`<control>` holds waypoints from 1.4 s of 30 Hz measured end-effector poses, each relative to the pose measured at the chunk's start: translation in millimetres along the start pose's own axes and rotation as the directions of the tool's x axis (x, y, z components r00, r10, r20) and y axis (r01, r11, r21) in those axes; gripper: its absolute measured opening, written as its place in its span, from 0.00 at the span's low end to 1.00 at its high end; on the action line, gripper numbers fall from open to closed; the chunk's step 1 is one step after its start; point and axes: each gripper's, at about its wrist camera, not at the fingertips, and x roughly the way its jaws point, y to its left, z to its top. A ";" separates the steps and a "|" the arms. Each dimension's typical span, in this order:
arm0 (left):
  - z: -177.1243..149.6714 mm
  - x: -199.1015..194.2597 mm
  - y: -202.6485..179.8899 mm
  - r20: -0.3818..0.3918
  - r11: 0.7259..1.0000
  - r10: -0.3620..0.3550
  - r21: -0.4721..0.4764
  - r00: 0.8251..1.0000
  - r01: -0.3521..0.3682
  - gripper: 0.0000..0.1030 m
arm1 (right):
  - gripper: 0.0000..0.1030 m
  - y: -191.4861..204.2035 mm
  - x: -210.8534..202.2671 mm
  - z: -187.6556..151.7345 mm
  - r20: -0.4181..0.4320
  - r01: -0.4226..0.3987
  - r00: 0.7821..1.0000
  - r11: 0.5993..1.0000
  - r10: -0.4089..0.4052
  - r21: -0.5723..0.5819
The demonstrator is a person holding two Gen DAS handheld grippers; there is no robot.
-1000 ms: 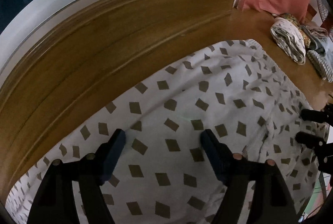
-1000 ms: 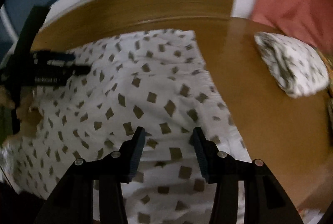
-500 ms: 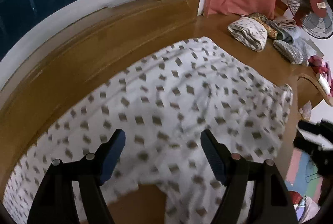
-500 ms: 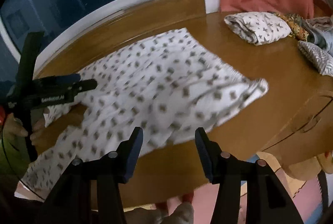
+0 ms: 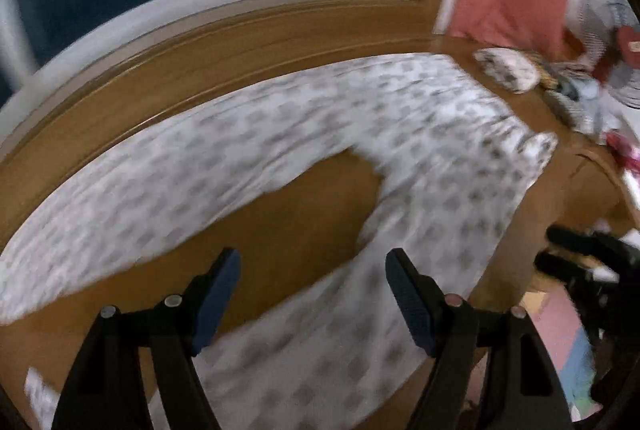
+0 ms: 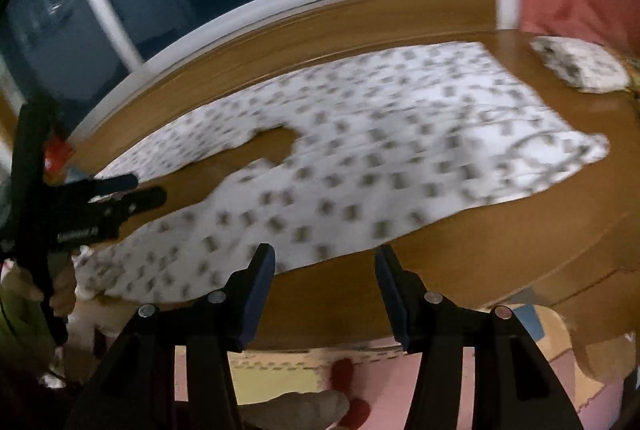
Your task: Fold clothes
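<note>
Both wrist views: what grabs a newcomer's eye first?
The white patterned pants spread flat across the wooden table, legs splayed toward the left. Both tongs, left and right, hang open and empty at the table's near edge. A folded patterned bundle sits at the far right.

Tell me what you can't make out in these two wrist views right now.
- Patterned trousers: print smeared by motion blur, left wrist view.
- Trousers' leg ends: run past the table edge, behind the left gripper, right wrist view.
- Pile by the fan: blurred, small, cut by the frame edge.
</note>
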 end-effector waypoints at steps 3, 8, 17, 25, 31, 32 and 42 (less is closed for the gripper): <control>-40.9 -25.5 30.2 -0.011 0.994 0.075 -0.074 0.997 -0.076 0.71 | 0.50 28.3 8.9 -8.6 -0.019 -0.058 0.998 0.996 0.057 -0.068; -104.8 -62.2 89.9 -0.046 0.951 0.199 -0.230 0.979 -0.205 0.71 | 0.50 74.7 29.8 -16.5 -0.074 -0.141 0.988 0.982 0.132 -0.129; -170.4 -87.0 202.4 -0.139 0.848 0.346 -0.376 0.928 -0.373 0.71 | 0.50 185.0 58.4 -44.5 -0.178 -0.236 0.966 0.915 0.186 -0.326; -200.4 -87.9 266.2 -0.163 0.871 0.280 -0.372 0.946 -0.321 0.71 | 0.50 261.3 77.5 -60.6 -0.195 -0.254 0.964 0.845 0.182 -0.470; -197.5 -72.5 286.2 -0.132 0.873 0.229 -0.409 0.964 -0.264 0.71 | 0.50 278.7 94.6 -62.0 -0.201 -0.233 0.967 0.848 0.153 -0.476; -195.8 -69.6 287.8 -0.123 0.877 0.206 -0.417 0.971 -0.239 0.71 | 0.50 280.3 97.1 -62.8 -0.201 -0.230 0.968 0.848 0.149 -0.477; -175.8 -42.1 275.2 -0.056 0.895 0.096 -0.432 0.994 -0.111 0.07 | 0.09 282.9 94.2 -63.0 -0.163 -0.212 0.975 0.850 0.151 -0.482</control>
